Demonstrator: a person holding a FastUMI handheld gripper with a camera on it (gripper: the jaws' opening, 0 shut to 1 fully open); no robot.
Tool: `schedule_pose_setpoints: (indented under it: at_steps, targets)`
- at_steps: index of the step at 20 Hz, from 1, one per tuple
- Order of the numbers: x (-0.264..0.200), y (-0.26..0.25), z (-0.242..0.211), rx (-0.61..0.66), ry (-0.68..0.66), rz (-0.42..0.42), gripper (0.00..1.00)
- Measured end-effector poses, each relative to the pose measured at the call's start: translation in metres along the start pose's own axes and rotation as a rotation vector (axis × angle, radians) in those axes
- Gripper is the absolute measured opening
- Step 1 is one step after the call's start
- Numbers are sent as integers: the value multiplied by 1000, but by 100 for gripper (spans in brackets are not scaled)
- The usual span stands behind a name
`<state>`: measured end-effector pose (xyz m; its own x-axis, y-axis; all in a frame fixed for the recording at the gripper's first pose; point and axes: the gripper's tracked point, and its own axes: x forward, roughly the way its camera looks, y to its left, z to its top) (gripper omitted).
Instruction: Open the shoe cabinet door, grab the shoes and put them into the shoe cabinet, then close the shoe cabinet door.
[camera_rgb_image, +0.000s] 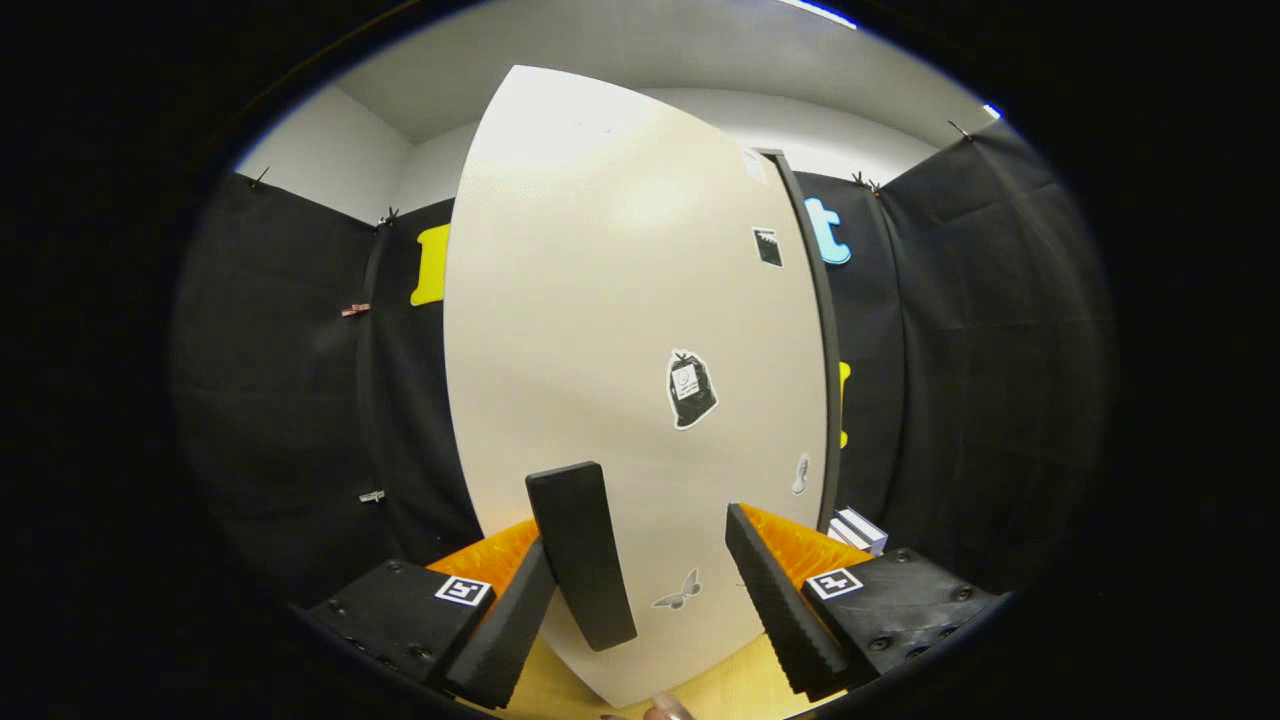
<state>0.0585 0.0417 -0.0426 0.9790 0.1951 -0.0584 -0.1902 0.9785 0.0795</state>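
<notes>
Both fingers spread — door handle between

Cream shoe cabinet door with a black handle and black-and-white stickers.

door ahead, handle between fingers

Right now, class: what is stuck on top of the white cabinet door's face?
The cabinet door carries a dark handle between the open jaws, and several stickers. Its interior is hidden.
</notes>
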Motion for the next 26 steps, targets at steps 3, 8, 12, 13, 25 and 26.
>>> schedule_pose_setpoints:
  at_steps: [3,8,12,13,25,26]
  targets:
    - [22,21,-1,0,1,15,100]
    - [47,47,-6,0,5,41,98]
    - [45,58,-2,-51,-24,47,98]
    - [47,60,-2,-59,-30,49,98]
    - [17,54,0,-71,-39,18,98]
    - [14,54,-1,-75,-36,16,98]
